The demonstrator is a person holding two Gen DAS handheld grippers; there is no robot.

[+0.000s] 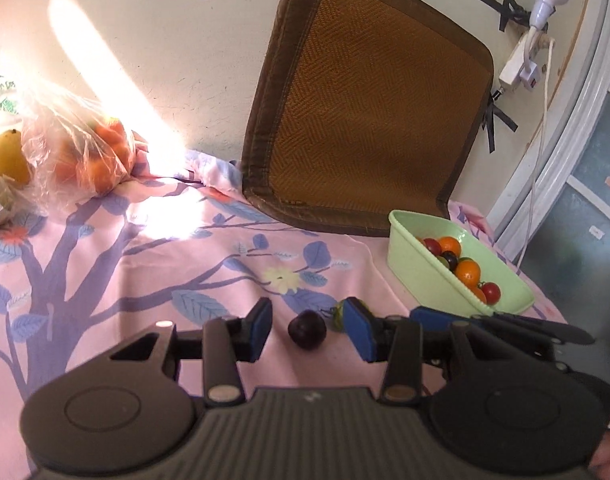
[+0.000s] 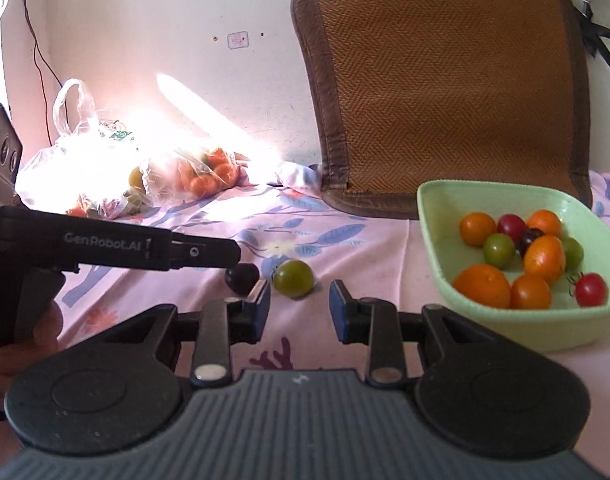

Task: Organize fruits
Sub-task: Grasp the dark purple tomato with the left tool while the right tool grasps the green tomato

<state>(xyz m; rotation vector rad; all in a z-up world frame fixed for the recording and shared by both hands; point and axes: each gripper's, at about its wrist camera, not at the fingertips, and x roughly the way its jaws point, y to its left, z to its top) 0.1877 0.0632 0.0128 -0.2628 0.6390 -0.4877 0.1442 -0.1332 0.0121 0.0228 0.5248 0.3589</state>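
A dark purple fruit point(image 1: 307, 329) lies on the pink floral cloth between the open fingers of my left gripper point(image 1: 311, 330); it also shows in the right wrist view point(image 2: 242, 278), partly behind the left gripper's finger point(image 2: 209, 254). A green tomato point(image 2: 294, 278) lies just right of it, mostly hidden in the left wrist view point(image 1: 337, 316). My right gripper point(image 2: 300, 308) is open and empty, just in front of the green tomato. A light green tub point(image 2: 437, 240) at the right holds several orange, red, green and dark fruits; it also shows in the left wrist view point(image 1: 409, 256).
A woven brown mat point(image 2: 445, 80) leans on the wall behind the tub. Clear plastic bags of oranges point(image 2: 203, 172) and a yellow fruit point(image 1: 7, 156) lie at the back left in bright sunlight. A socket strip and cord point(image 1: 521, 64) hang on the right wall.
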